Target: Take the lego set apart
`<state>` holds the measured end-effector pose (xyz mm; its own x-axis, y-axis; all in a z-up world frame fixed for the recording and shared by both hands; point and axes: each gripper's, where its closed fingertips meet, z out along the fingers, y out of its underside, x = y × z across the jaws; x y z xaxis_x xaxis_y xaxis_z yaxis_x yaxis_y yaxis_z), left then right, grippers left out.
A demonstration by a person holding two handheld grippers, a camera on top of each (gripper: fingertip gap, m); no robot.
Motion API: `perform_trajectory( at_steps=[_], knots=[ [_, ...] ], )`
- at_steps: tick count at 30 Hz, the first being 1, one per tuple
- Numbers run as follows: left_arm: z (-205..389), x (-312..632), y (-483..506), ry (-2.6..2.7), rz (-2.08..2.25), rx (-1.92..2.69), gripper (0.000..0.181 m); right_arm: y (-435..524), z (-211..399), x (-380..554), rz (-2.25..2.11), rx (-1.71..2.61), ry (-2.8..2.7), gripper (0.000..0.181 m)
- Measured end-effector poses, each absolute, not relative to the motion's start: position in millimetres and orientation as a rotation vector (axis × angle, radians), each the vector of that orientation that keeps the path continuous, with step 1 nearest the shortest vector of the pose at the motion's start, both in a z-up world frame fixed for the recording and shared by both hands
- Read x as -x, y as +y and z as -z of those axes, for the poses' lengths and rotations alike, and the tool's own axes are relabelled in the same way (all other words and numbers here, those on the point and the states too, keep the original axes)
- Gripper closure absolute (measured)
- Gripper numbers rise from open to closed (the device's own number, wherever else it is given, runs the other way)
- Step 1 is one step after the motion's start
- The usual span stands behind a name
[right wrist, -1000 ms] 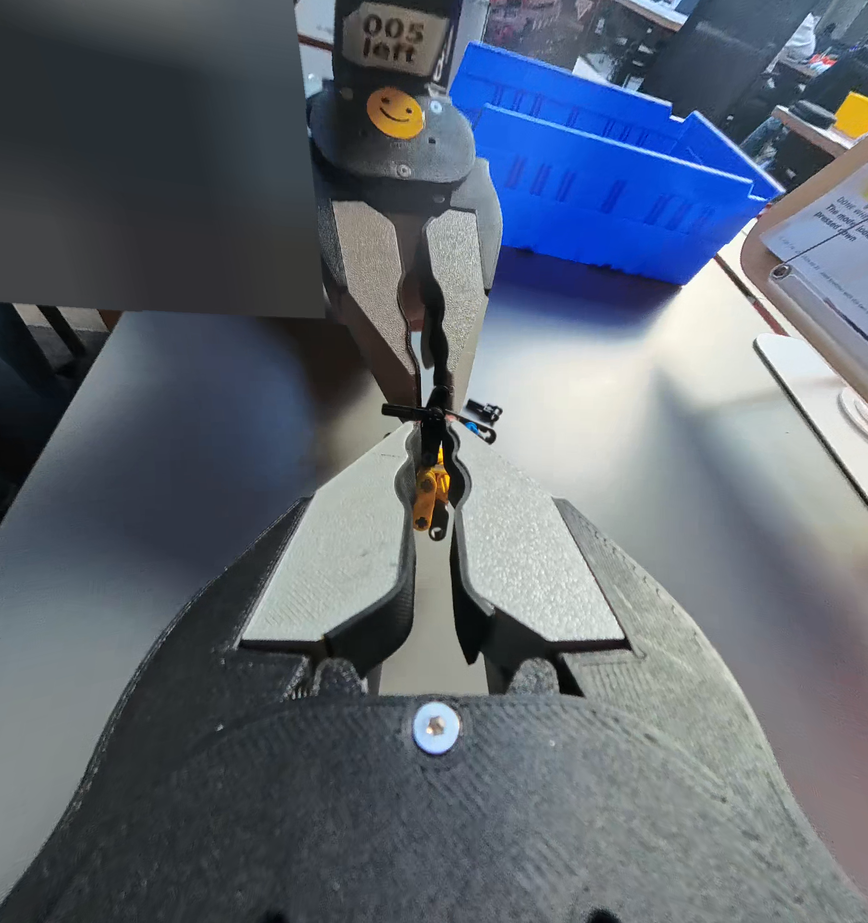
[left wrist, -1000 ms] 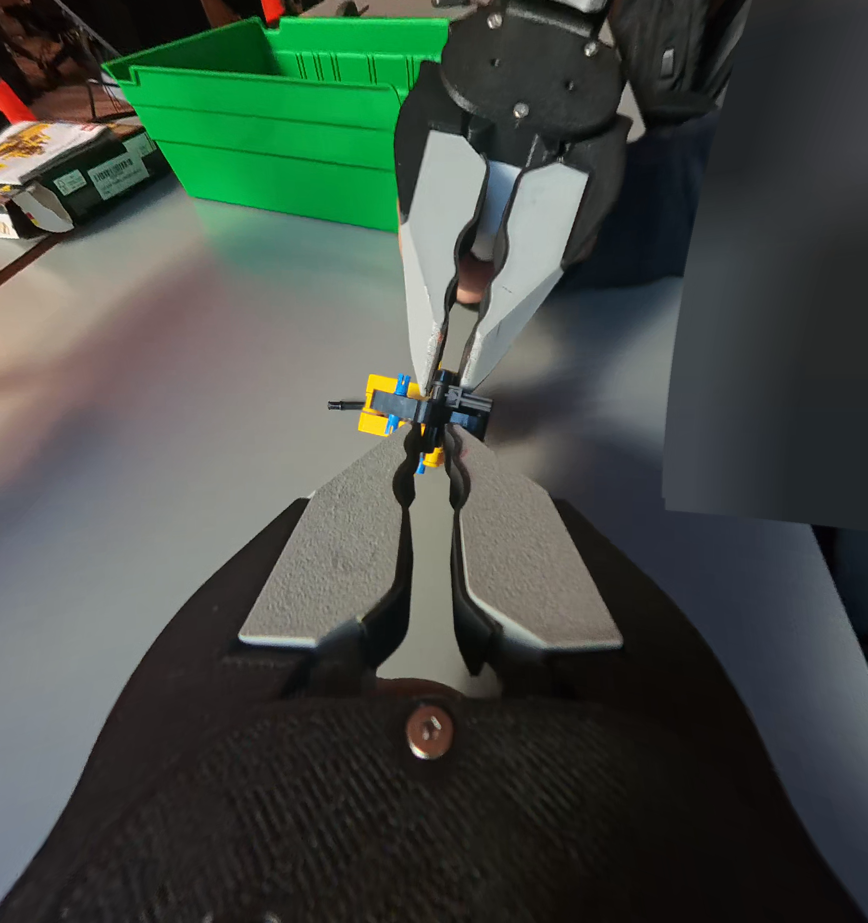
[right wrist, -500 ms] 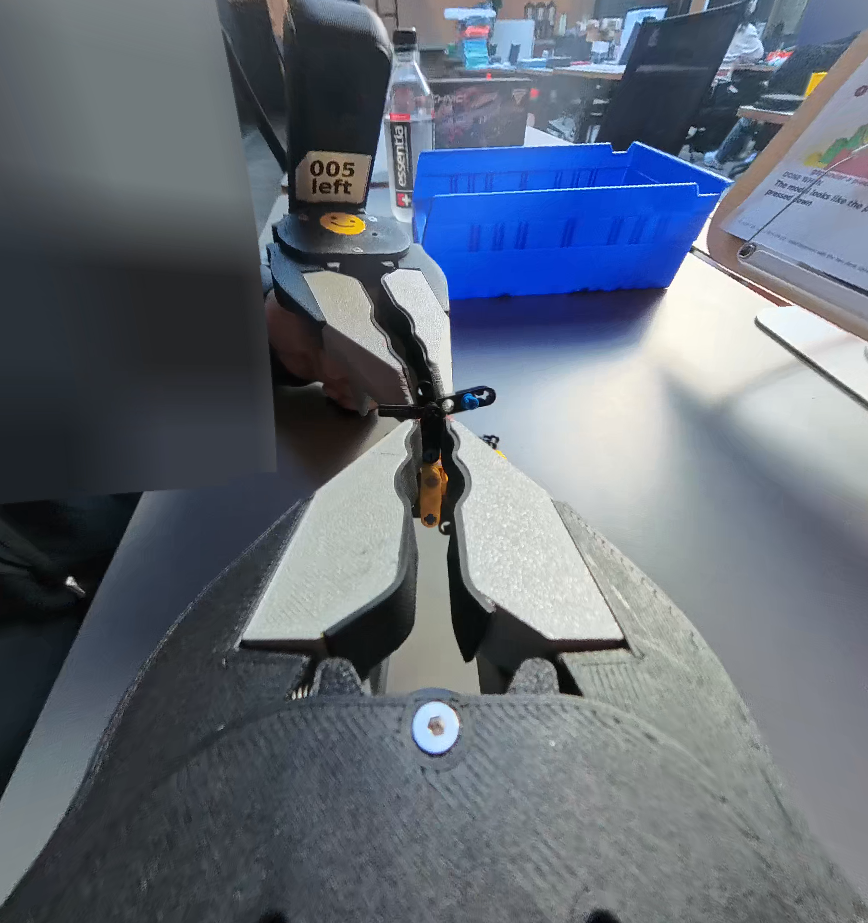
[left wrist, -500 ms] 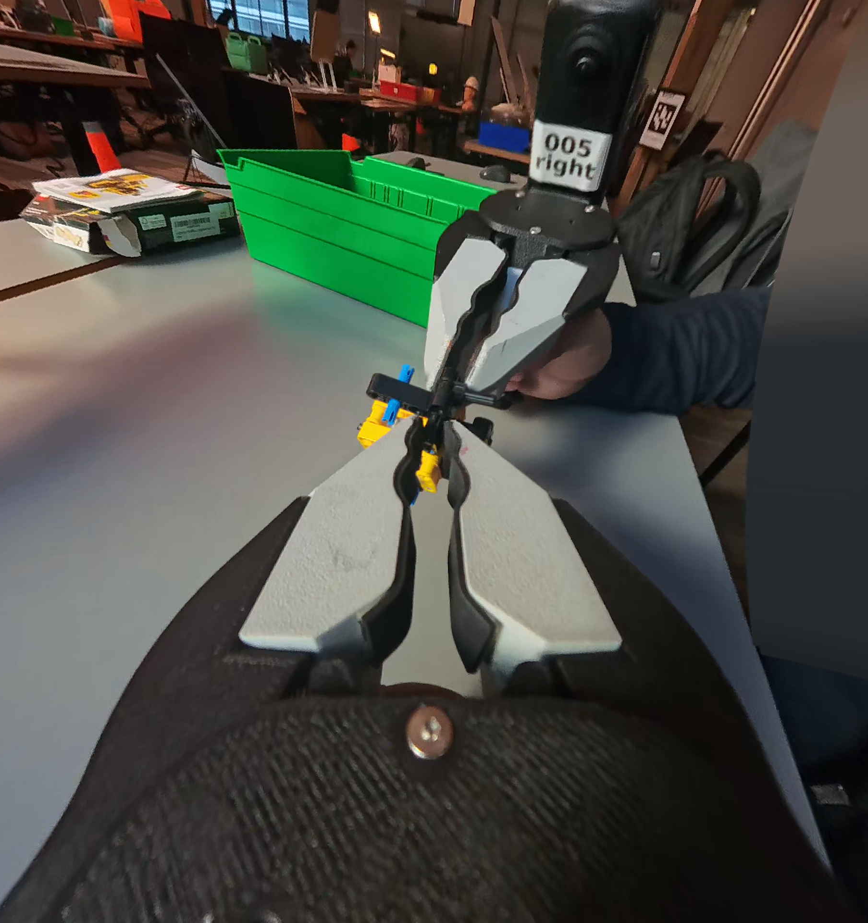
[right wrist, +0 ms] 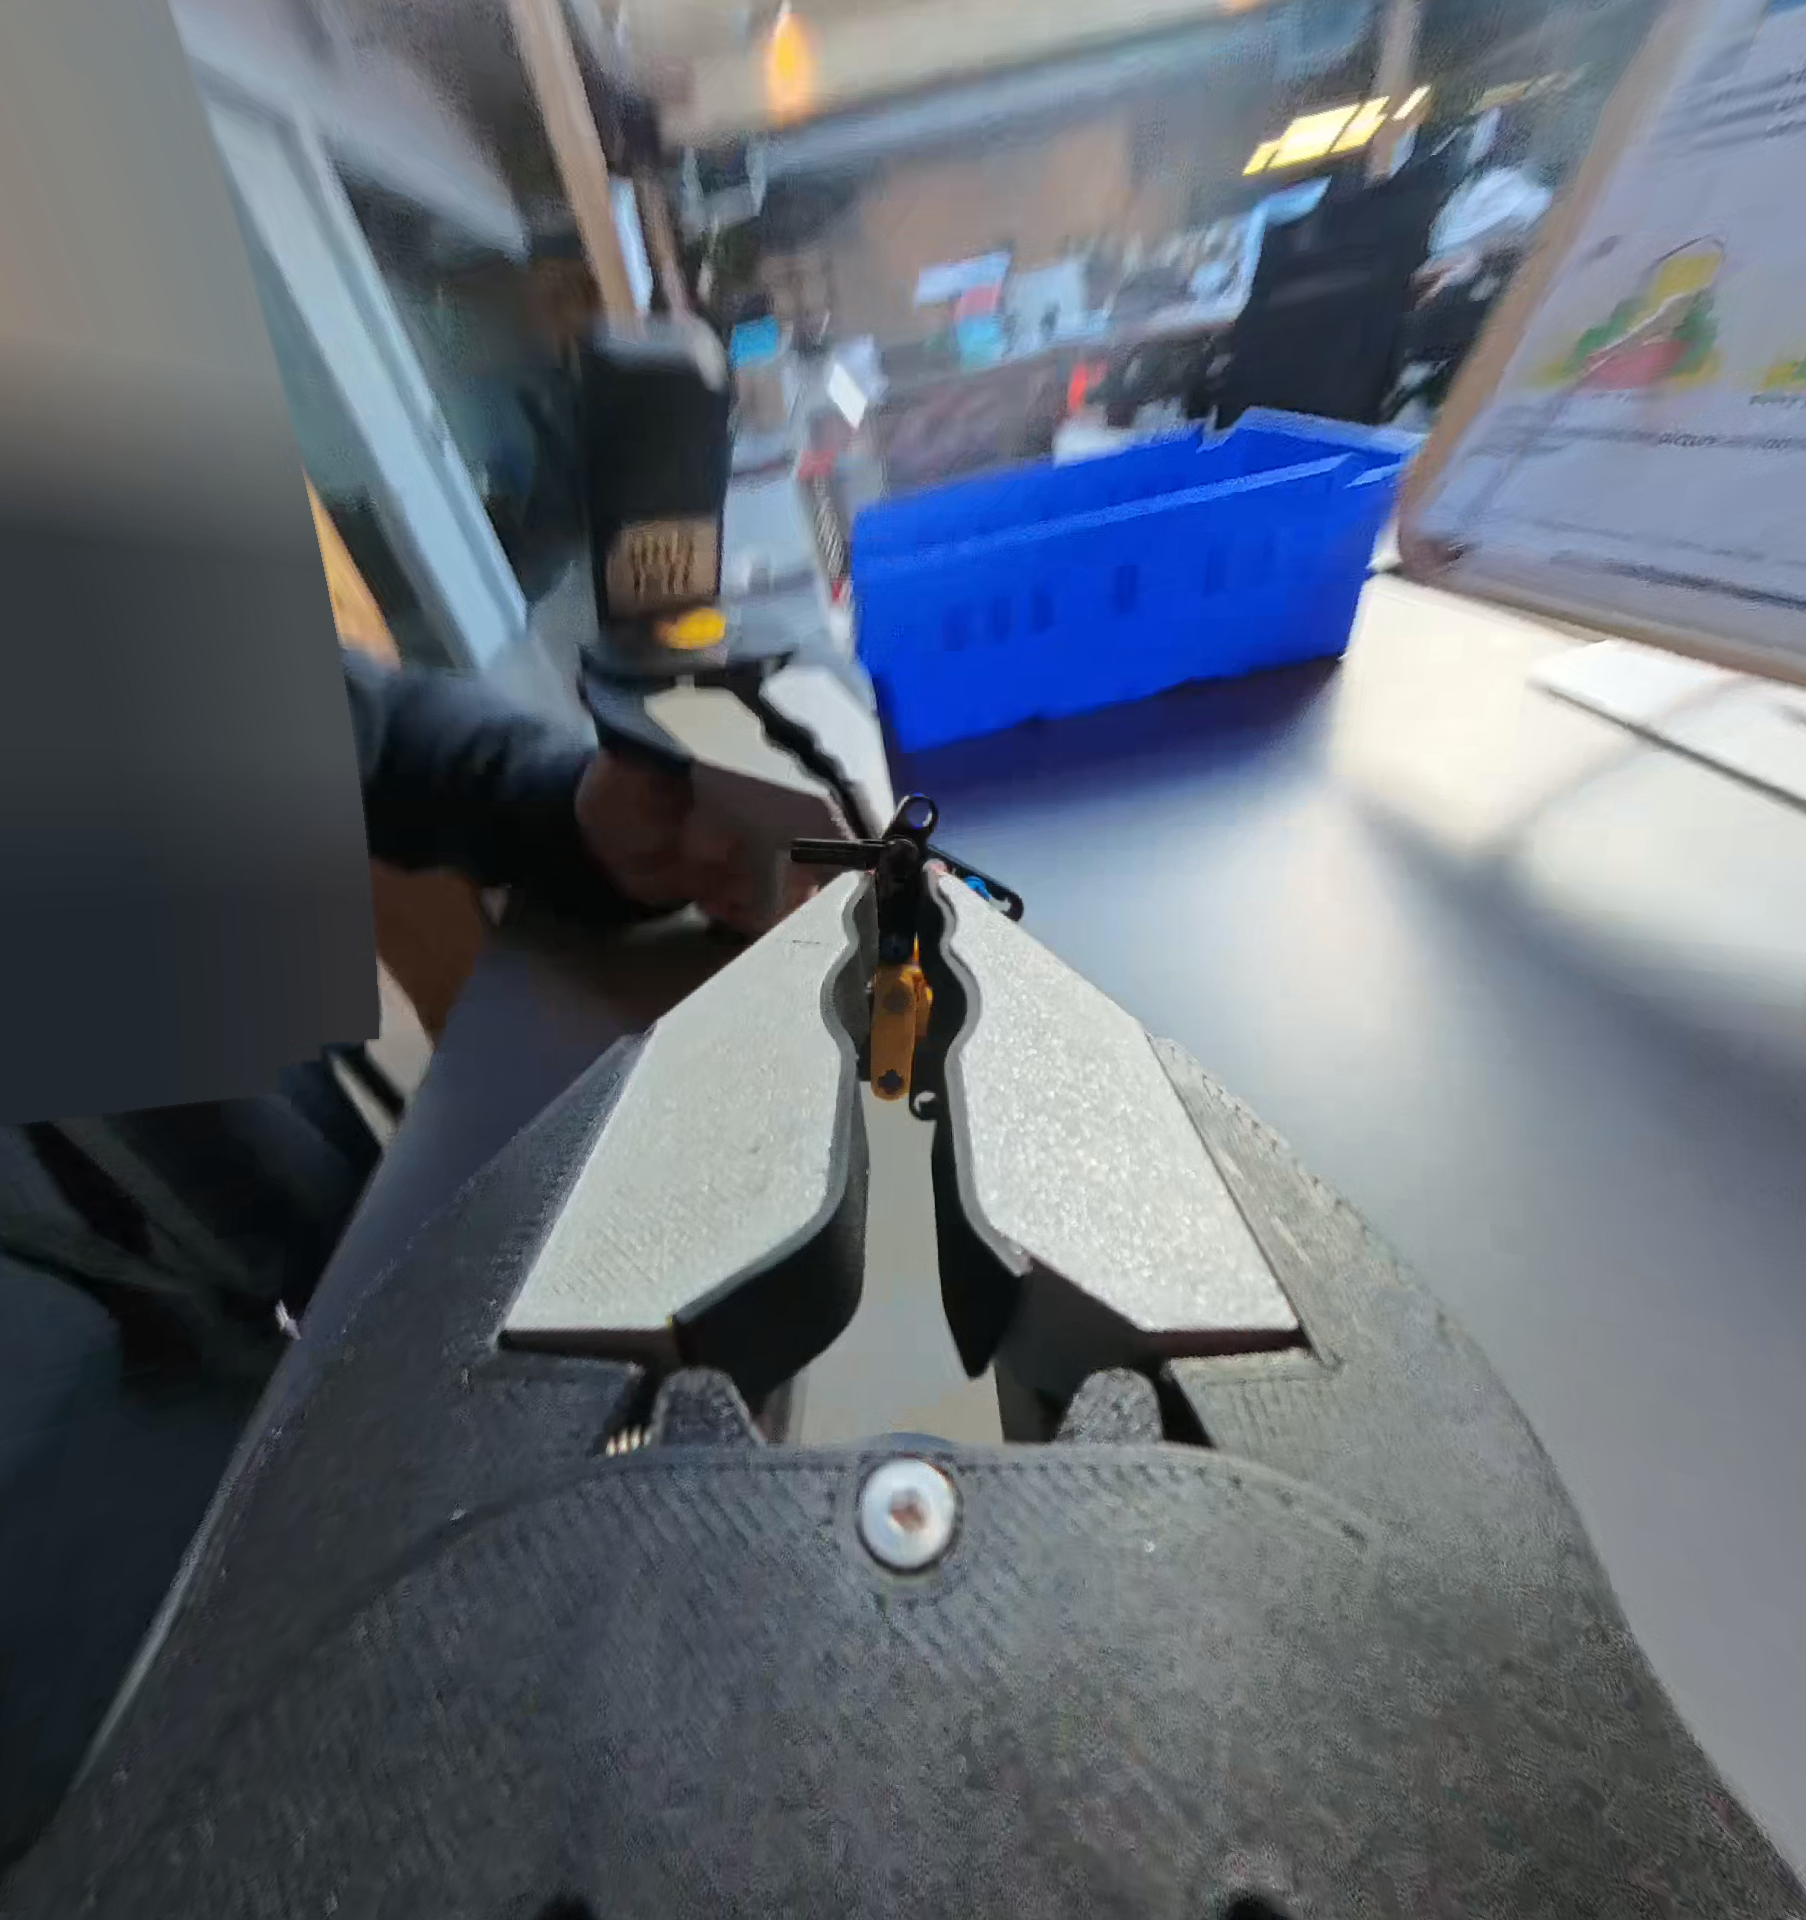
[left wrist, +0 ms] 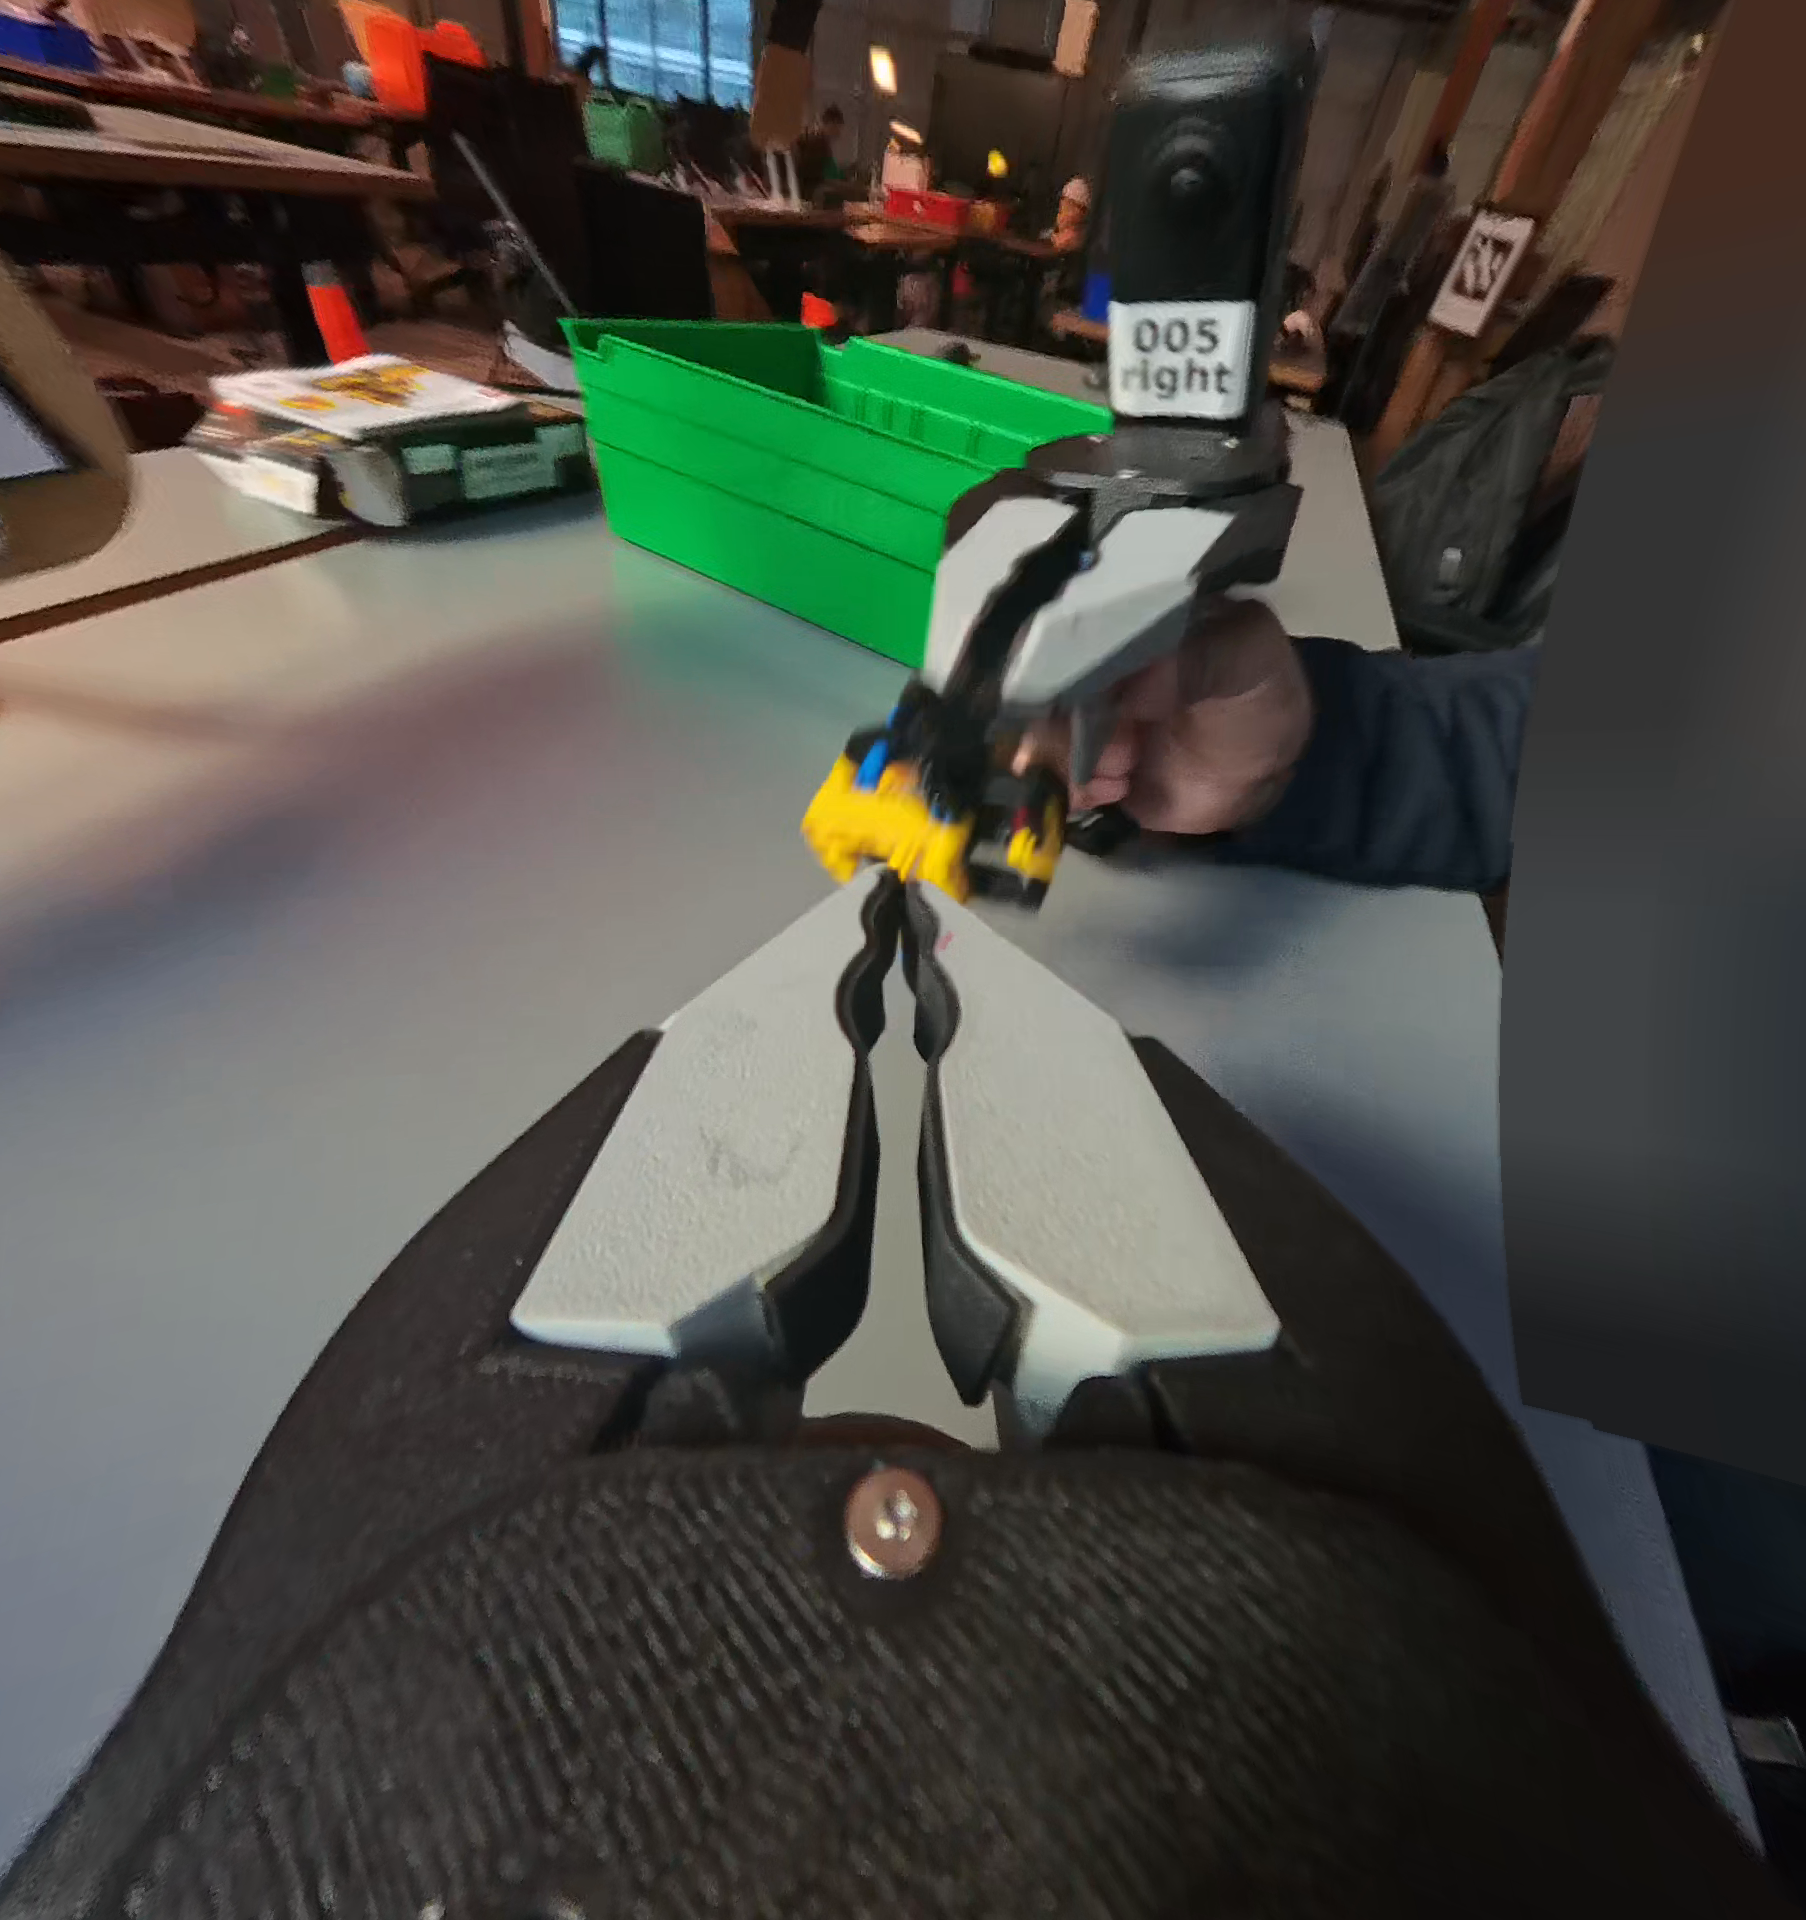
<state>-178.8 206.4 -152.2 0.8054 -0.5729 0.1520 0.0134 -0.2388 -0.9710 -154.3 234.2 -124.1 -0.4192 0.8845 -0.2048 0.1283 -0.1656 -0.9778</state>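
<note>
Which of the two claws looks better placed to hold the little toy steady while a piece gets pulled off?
Right. The right gripper is shut on the small yellow, black and blue lego model, seated well between its fingers. The left gripper's closed tips only meet the model's edge, likelier suited to pulling.

The left claw (left wrist: 899, 904) has its jaws drawn together, only a thin wavy slit between the grey fingers (left wrist: 743, 1132), and their tips are pinched on something too small to make out. Just ahead of those tips, tilted down and toward them, is the right claw (left wrist: 940, 717), its fingers nearly closed on a yellow and black lego piece (left wrist: 920, 821). A hand (left wrist: 1205, 738) in a dark sleeve grips its handle from behind. In the right wrist view, the right claw (right wrist: 899, 935) clamps a small orange and black part between its fingers (right wrist: 1075, 1143). Across from it is the left claw (right wrist: 857, 800), angled in, held by a blurred hand (right wrist: 660, 831).
</note>
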Motion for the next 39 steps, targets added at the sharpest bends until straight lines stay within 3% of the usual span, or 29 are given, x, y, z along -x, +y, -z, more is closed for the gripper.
perform_trajectory(
  at_steps=[3,6,11,12,13,18,39],
  knots=[
    [140,211,207,0.325,0.619,1.701,0.181,276,99,127,-1.714,1.179,-1.301,0.178],
    [140,175,195,0.530,0.735,1.700,0.181,248,102,131,-1.646,1.095,-1.487,0.176],
    [149,161,200,0.601,0.575,1.718,0.181,217,129,146,-1.710,1.136,-1.649,0.176],
    [148,161,202,0.592,0.560,1.720,0.164,213,131,149,-1.721,1.134,-1.663,0.176],
    [148,162,203,0.577,0.552,1.734,0.159,209,133,150,-1.720,1.124,-1.681,0.176],
    [145,157,197,0.576,0.673,1.717,0.178,197,144,156,-1.699,1.115,-1.745,0.176],
    [144,156,193,0.560,0.592,1.709,0.179,196,137,155,-1.732,1.165,-1.678,0.177]
  ],
)
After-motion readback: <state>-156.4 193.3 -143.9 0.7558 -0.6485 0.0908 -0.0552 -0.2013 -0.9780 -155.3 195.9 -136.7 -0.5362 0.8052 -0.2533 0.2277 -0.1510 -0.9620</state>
